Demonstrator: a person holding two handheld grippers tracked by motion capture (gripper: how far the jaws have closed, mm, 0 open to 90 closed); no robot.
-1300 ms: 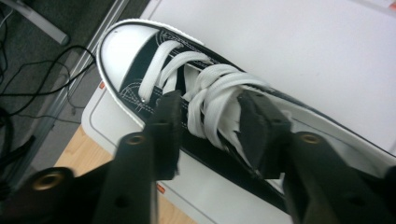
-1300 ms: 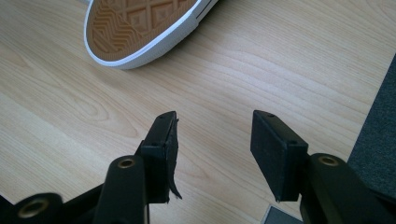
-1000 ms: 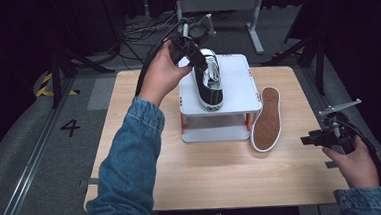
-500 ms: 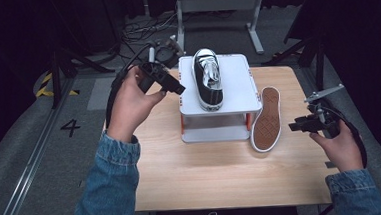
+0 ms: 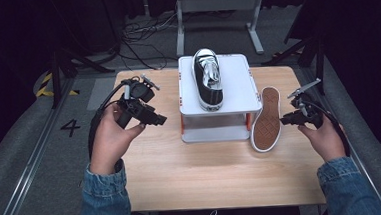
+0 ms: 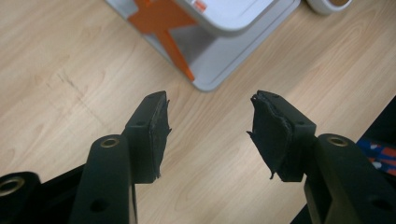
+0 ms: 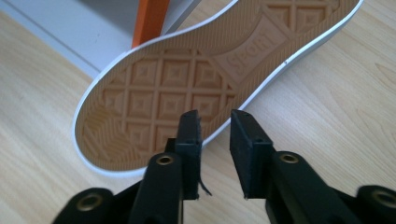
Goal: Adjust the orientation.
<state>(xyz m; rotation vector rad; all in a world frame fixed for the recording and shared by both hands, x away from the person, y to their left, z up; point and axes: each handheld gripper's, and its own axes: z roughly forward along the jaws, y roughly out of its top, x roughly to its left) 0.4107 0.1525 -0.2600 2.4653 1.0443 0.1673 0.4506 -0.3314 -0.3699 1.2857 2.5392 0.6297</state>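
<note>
A black sneaker with white laces (image 5: 208,79) stands upright on top of the white stand (image 5: 237,79). Its mate (image 5: 266,120) leans on its side against the stand's right end, tan sole (image 7: 210,79) facing right. My left gripper (image 5: 160,120) hovers over the table left of the stand, jaws wide apart and empty (image 6: 210,100); the stand's corner (image 6: 219,42) lies ahead of it. My right gripper (image 5: 283,120) sits just right of the leaning shoe, pointing at its sole, jaws (image 7: 215,114) a narrow gap apart with nothing between them.
The wooden table (image 5: 207,171) has bare room in front of the stand and on its left side. An orange brace (image 6: 163,28) joins the stand's shelves. Beyond the table are cables and a metal frame (image 5: 217,5) on the dark floor.
My left gripper has drawn away from the sneaker on the stand, moving left and back toward the person, empty. The right gripper has edged closer to the leaning shoe's sole.
</note>
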